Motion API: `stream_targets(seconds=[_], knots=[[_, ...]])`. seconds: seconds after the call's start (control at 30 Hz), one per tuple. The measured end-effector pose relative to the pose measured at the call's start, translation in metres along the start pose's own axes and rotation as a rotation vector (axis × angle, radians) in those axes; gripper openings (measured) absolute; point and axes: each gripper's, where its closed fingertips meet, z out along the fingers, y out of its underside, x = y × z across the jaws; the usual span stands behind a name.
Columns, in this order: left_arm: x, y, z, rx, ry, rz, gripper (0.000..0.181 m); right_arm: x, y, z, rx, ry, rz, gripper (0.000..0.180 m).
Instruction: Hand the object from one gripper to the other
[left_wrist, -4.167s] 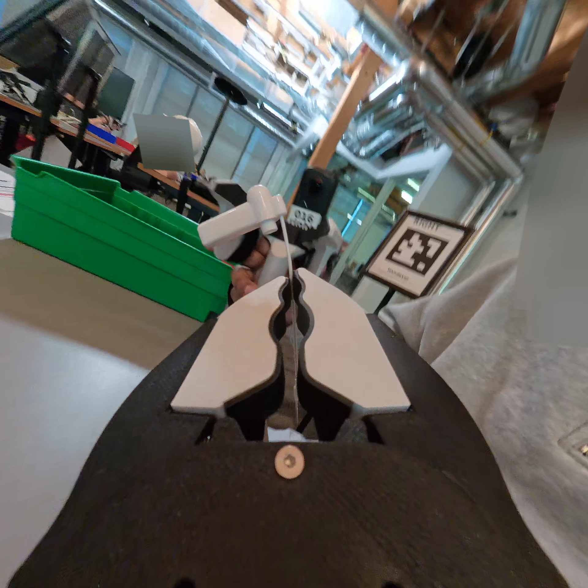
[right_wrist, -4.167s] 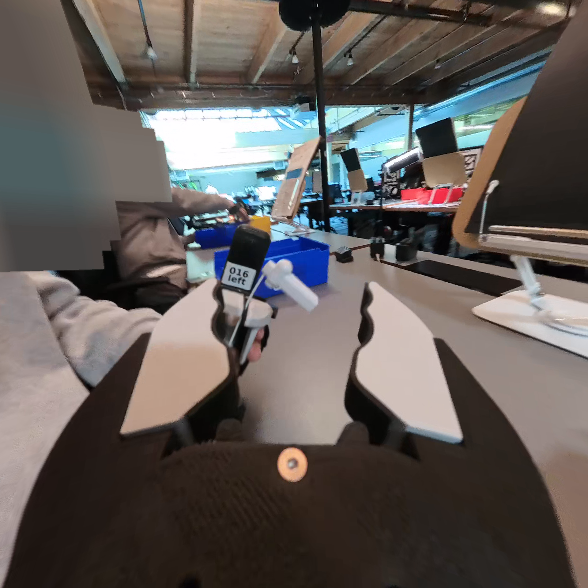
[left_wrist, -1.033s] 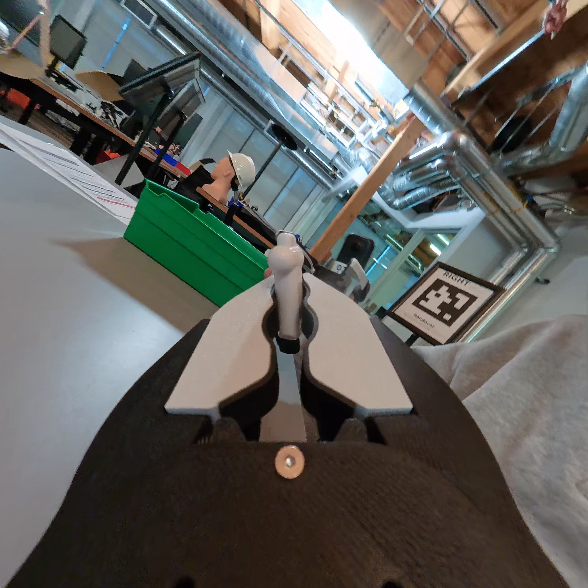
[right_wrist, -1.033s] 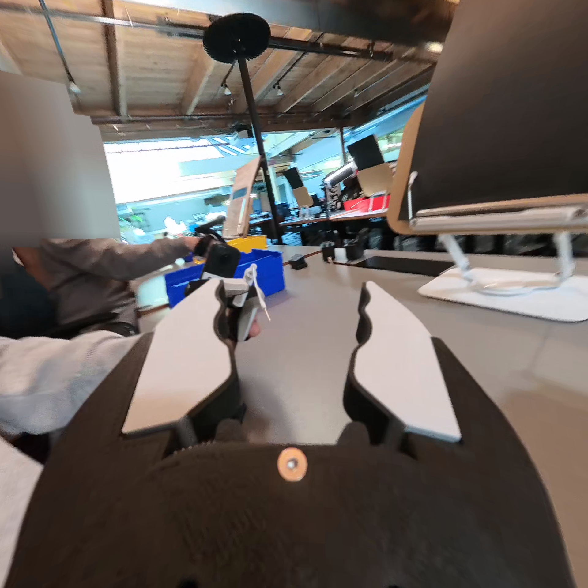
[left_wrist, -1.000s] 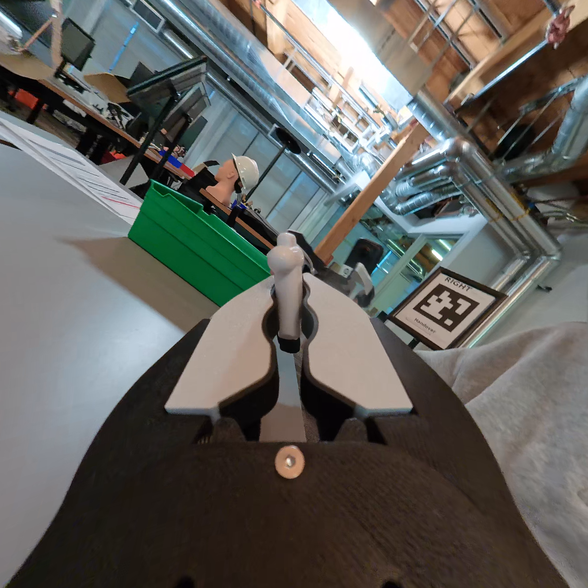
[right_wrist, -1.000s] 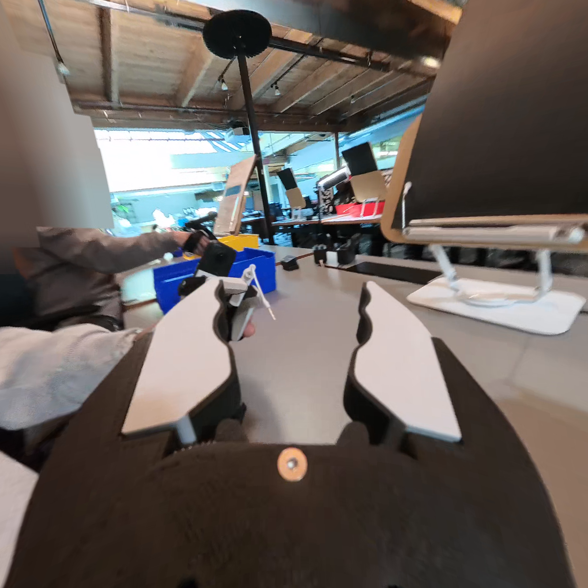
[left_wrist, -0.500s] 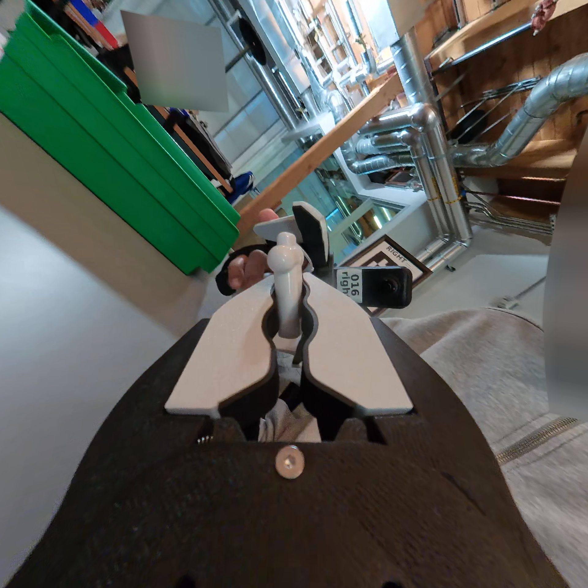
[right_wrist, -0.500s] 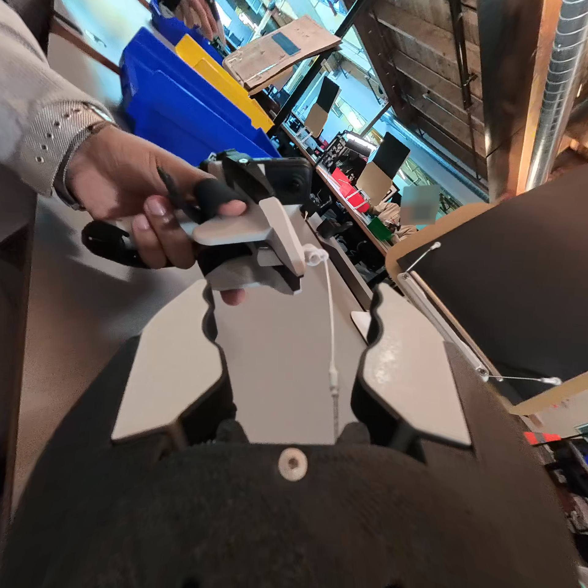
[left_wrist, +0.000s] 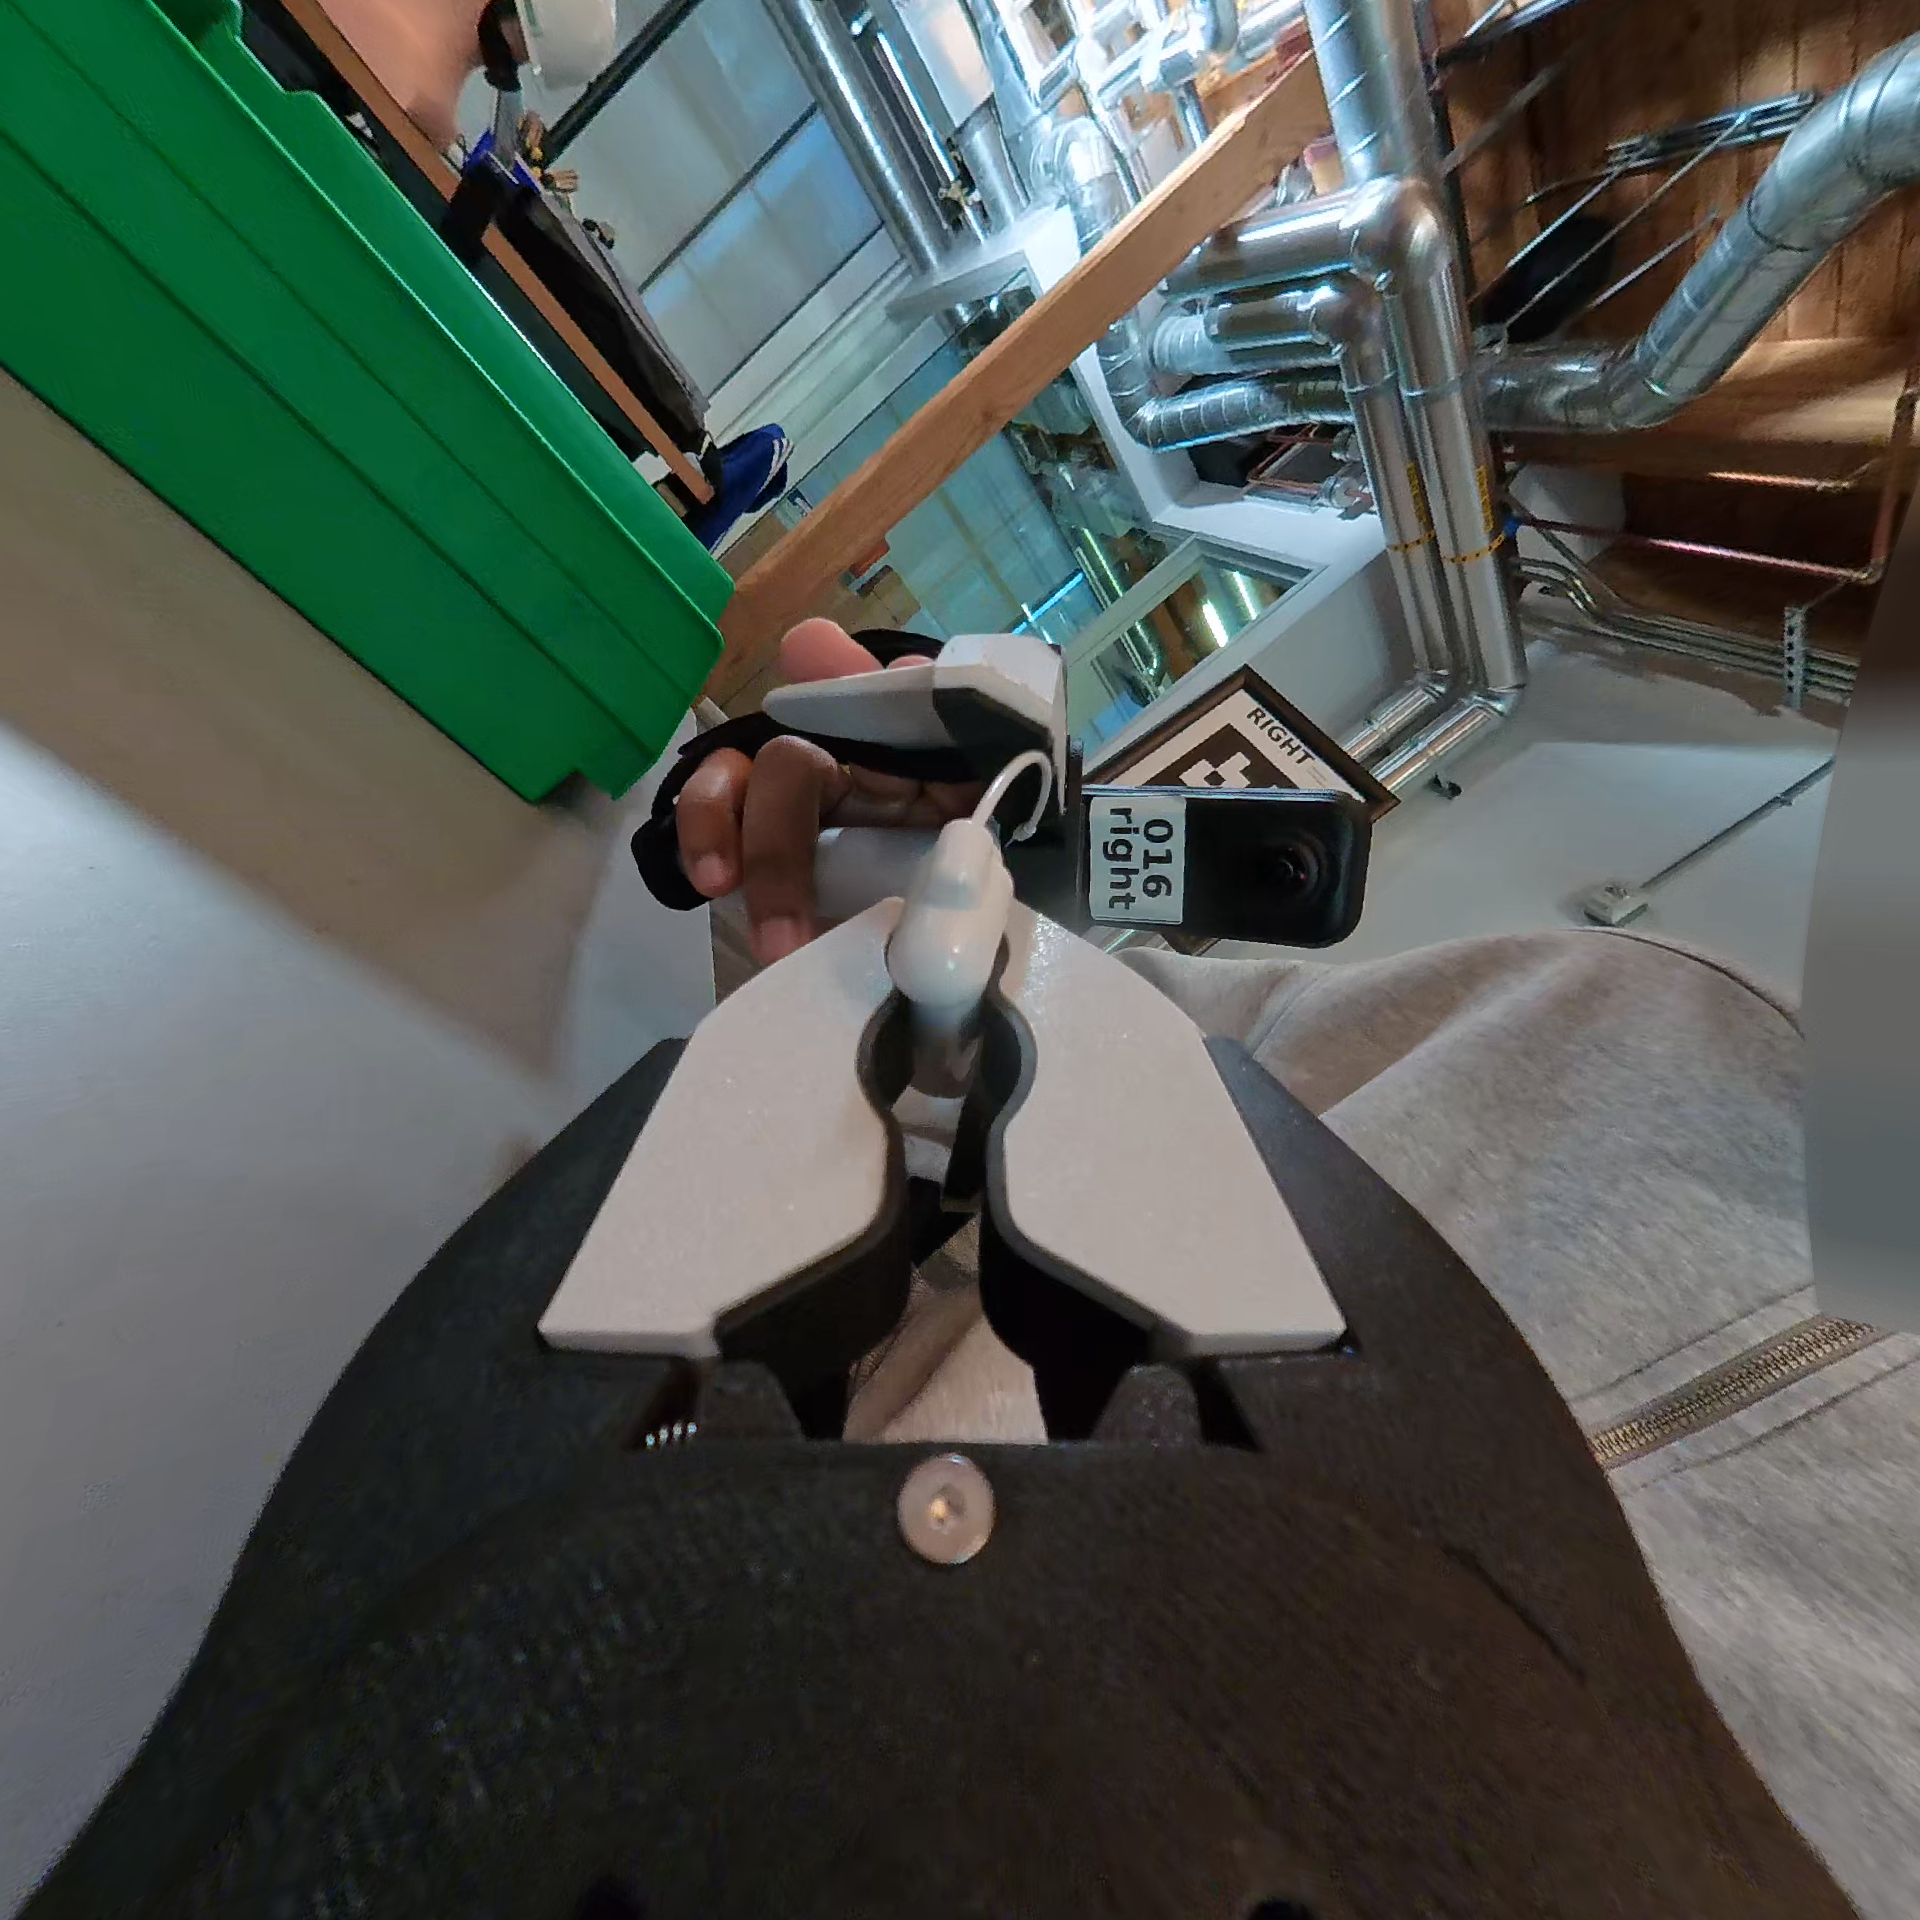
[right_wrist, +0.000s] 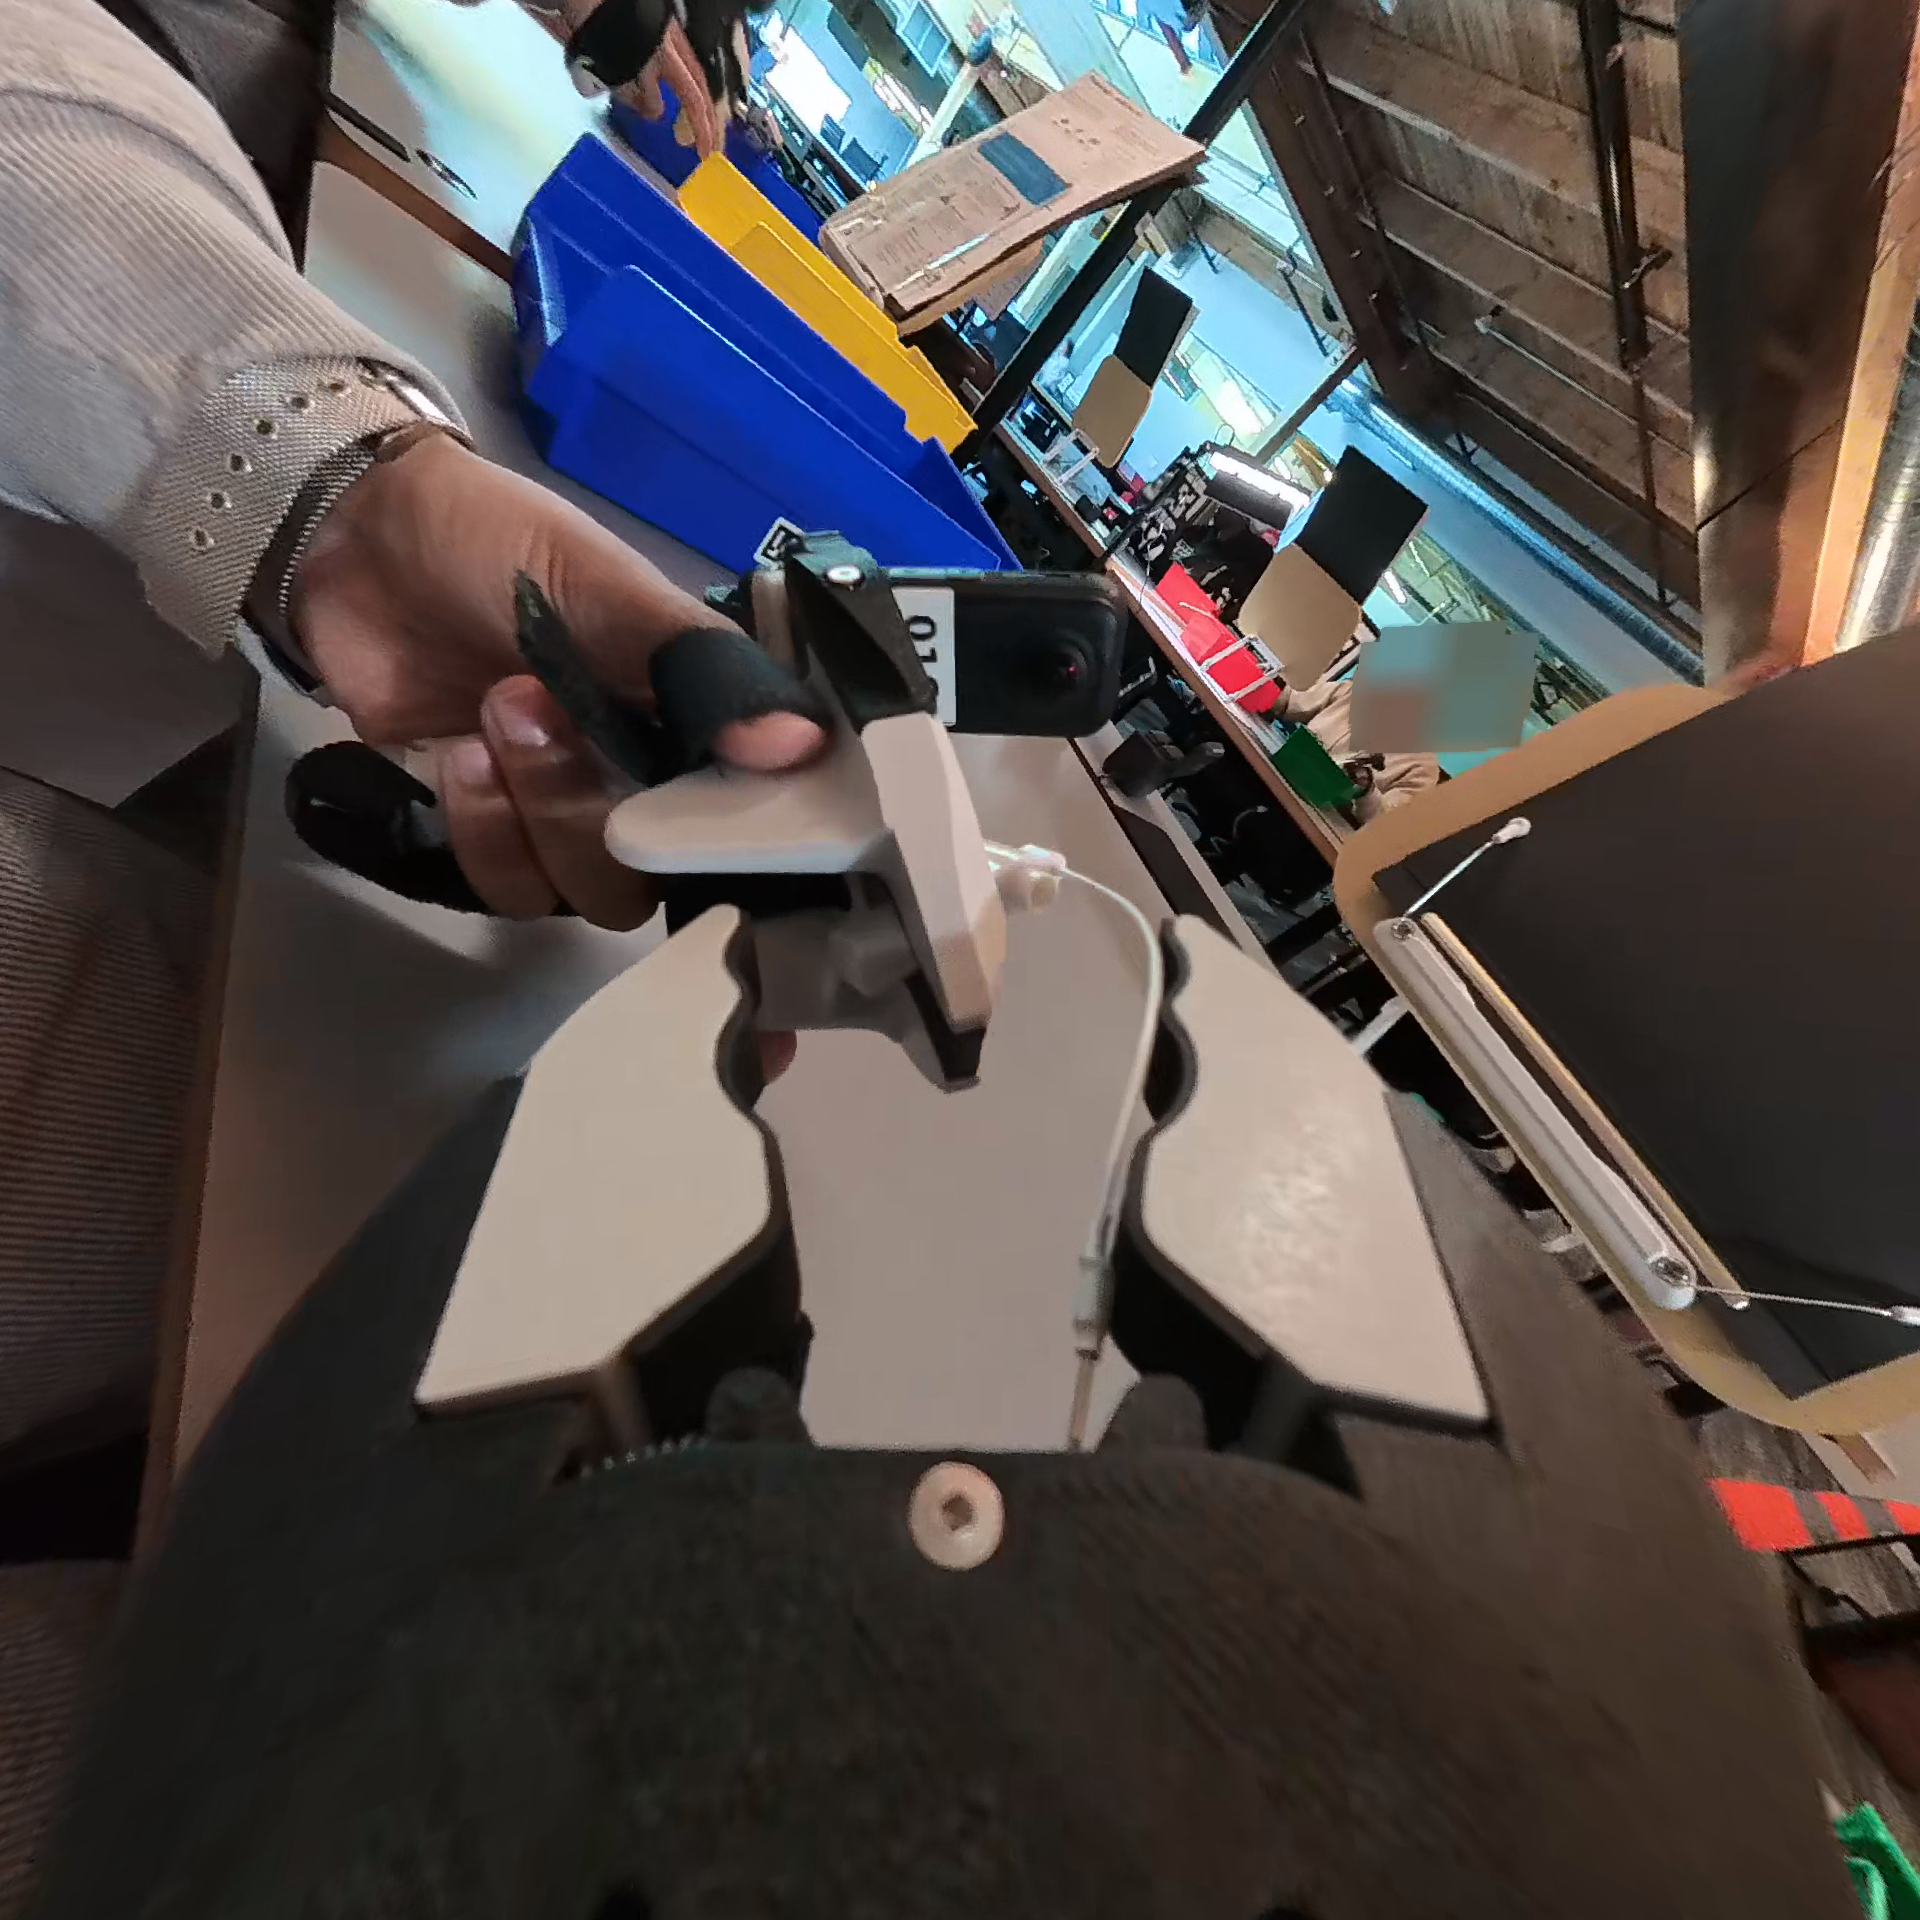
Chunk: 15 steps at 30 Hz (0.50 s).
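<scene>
The object is a small white plastic tag (left_wrist: 951, 920) with a thin white wire loop (left_wrist: 1013, 774). My left gripper (left_wrist: 951, 925) is shut on the tag's body, which sticks out past the fingertips. My right gripper (left_wrist: 997, 790) faces it closely, held in a hand. In the right wrist view my right gripper (right_wrist: 951, 935) is open. The left gripper (right_wrist: 935, 997) reaches between its fingers with the tag (right_wrist: 1029, 862). The wire (right_wrist: 1138, 1039) curves down along the inside of the right finger (right_wrist: 1278, 1195). The right jaws are not closed on it.
A green bin (left_wrist: 364, 416) stands on the grey table (left_wrist: 208, 1143) to the left. Blue bins (right_wrist: 727, 416) and a yellow bin (right_wrist: 831, 281) stand behind the left hand. A dark board on a white stand (right_wrist: 1662, 935) is at right. A marker sign (left_wrist: 1236, 748) stands behind. Left and right tips are no more than a few centimetres apart.
Both grippers rolled and came together. The left gripper's tips and the tag now sit between the open right fingers, and the wire has bent against the right finger.
</scene>
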Motion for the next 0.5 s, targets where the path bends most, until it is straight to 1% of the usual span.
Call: stream_targets(seconds=[0.07, 0.17, 0.23, 0.33, 0.4, 0.5], knots=[[0.000, -0.002, -0.001, 0.012, 0.001, 0.009, 0.008, 0.002, 0.002, 0.000, -0.007, 0.010, 0.004, 0.071], [0.002, -0.011, -0.005, 0.070, 0.017, 0.008, 0.008, 0.014, 0.003, -0.002, -0.010, 0.072, 0.026, 0.077], [0.005, -0.021, -0.012, 0.148, 0.055, -0.028, 0.008, 0.028, 0.002, -0.007, 0.001, 0.151, 0.048, 0.083], [0.007, -0.042, -0.028, 0.316, 0.135, -0.106, 0.008, 0.050, 0.000, -0.018, 0.030, 0.268, 0.095, 0.083], [0.005, -0.055, -0.040, 0.433, 0.173, -0.156, 0.008, 0.058, -0.006, -0.026, 0.066, 0.319, 0.130, 0.074], [0.001, -0.063, -0.051, 0.519, 0.202, -0.212, 0.008, 0.050, -0.022, -0.028, 0.109, 0.307, 0.106, 0.049]])
